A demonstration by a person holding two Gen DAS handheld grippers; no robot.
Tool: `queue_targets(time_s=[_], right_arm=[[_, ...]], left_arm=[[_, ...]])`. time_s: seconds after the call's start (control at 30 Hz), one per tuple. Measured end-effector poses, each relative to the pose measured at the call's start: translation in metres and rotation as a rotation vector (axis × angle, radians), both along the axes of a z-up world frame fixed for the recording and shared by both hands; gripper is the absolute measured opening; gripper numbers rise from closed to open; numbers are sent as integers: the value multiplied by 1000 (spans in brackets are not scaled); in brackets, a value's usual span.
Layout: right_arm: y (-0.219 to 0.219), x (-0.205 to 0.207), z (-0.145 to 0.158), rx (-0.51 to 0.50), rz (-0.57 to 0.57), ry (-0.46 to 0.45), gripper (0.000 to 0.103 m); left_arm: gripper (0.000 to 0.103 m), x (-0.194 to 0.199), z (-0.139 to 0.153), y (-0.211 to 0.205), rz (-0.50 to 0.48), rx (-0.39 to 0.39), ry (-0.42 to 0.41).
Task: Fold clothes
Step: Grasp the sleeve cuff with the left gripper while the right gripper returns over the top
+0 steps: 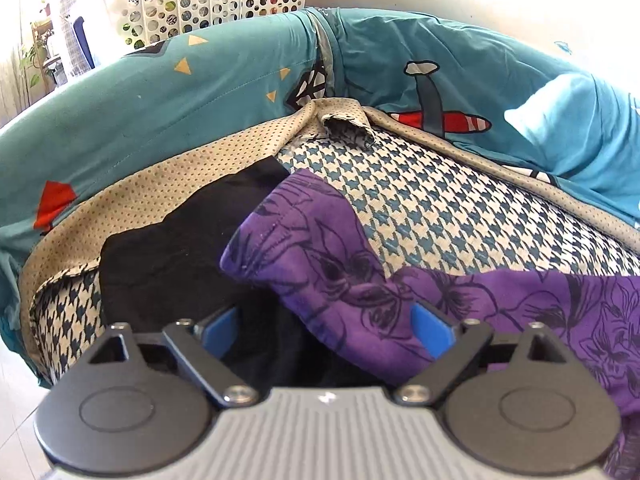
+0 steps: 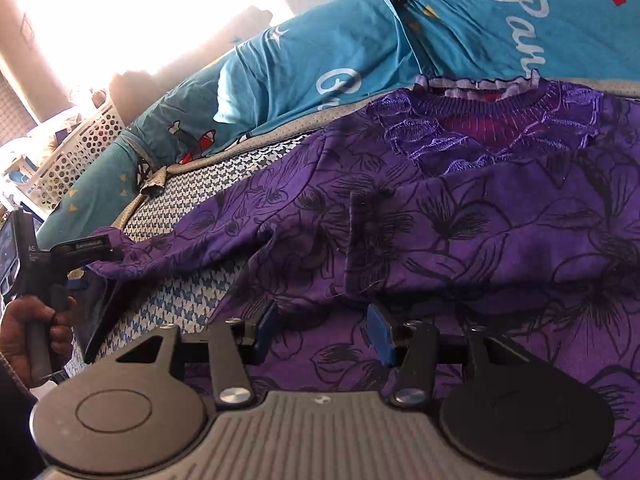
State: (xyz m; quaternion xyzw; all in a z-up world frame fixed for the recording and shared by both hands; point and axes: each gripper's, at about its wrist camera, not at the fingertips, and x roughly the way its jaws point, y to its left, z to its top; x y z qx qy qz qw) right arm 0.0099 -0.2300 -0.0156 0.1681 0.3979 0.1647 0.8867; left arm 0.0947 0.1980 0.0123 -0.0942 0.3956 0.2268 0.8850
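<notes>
Left gripper: jaws wide, nothing pinched. The sleeve end of the purple floral top lies between the blue pads and touches the right one, with no squeeze; the left pad is clear. At 9 o'clock from that sleeve, a black garment sits on the houndstooth cover. At 12 o'clock, a beige dotted border, then teal bedding with a plane print. At 11 o'clock, far back, a white perforated laundry basket.

Right wrist view: at 9 o'clock, a hand grips the left gripper's handle; its blue tip is at the purple sleeve end. Right gripper: jaws about half wide, straddling the lower hem edge of the purple top. Can't tell whether the pads bite the fabric. The top lies spread flat on the houndstooth cover, neckline at 1 o'clock, sleeve stretched toward 9 o'clock. Teal bedding behind, 11–1 o'clock. Basket at 10 o'clock.
</notes>
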Motion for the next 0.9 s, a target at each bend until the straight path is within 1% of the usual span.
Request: queue_targets(time_s=[0.03, 0.07, 0.1, 0.13, 0.17, 0.23, 0.43, 0.5, 0.6, 0.67, 0.7, 0.73, 0.83, 0.9], right_arm=[[-2, 1, -1, 8, -7, 6, 49], [-3, 2, -1, 17, -14, 13, 49], [-5, 3, -2, 26, -19, 18, 49], [-6, 4, -2, 35, -23, 24, 49], [-6, 5, -2, 40, -23, 26, 49], [-3, 6, -2, 41, -16, 27, 49], [6, 5, -2, 36, 15, 33, 49], [7, 6, -3, 35, 20, 38, 49], [9, 7, -4, 35, 25, 42, 49], [9, 7, -4, 36, 25, 44, 49], [9, 7, -4, 36, 25, 45, 49], [9, 7, -5, 36, 26, 47, 49], [11, 8, -6, 32, 29, 52, 49], [10, 8, -6, 30, 29, 54, 49]], left_arm=[[77, 1, 0, 4, 1, -14, -6], [73, 2, 0, 8, 3, -30, -12], [66, 3, -1, 12, 7, -47, -19], [62, 4, -1, 16, 13, -66, -26], [60, 4, -1, 20, 18, -87, -36], [52, 3, 1, 26, 25, -125, -58], [49, 1, 3, 38, 56, -155, -100], [44, 1, 2, 43, 70, -180, -108], [38, 0, -2, 50, 88, -219, -107], [28, -1, -1, 52, 91, -233, -121], [20, -1, 0, 51, 89, -234, -129], [15, -1, 1, 49, 84, -227, -135], [8, 0, 7, 40, 66, -194, -150], [8, -1, 13, 32, 47, -185, -174]])
